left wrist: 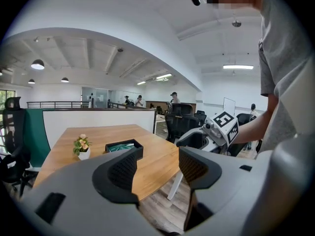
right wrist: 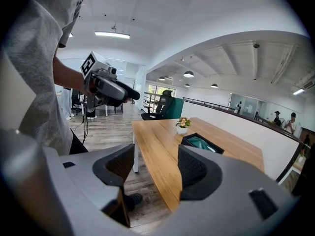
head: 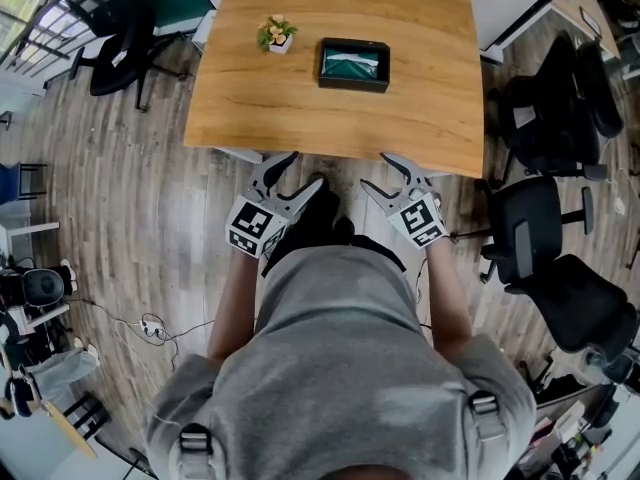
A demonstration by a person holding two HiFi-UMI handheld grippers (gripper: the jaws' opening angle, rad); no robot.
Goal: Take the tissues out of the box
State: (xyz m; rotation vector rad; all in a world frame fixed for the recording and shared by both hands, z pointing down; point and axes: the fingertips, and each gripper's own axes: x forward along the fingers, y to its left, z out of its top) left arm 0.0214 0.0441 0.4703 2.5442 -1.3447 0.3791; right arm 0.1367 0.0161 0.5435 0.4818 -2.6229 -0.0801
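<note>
At the near edge of the desk (head: 330, 118), short of it and over the wooden floor (head: 130, 218), I hold both grippers clear of the work. The left gripper (left wrist: 157, 167) has its fingers spread, with only desk and floor showing in the gap between them. The right gripper (right wrist: 156, 167) also has its fingers spread and pinches nothing. In the head view the left gripper (head: 295, 171) and right gripper (head: 385, 173) sit side by side, both pointing towards the desk, neither touching it.

The box (head: 354, 64) lies well beyond both grippers, on the far half of the desk and slightly right of its middle. It is a shallow black rectangle resting flat, its opening facing up. Its long axis runs left to right in the head view, roughly parallel to the near desk edge. The tissues (head: 355, 67) lie inside it, teal-green with a paler streak, and stay below the rim.

A small potted plant (head: 277, 35) in a white pot stands just left of the box, apart from it. Black office chairs (head: 555, 118) stand to the right of the desk.

The only print I can make out is the black-and-white square marker pattern on each gripper's cube. Any label on the box is too small to read.
</note>
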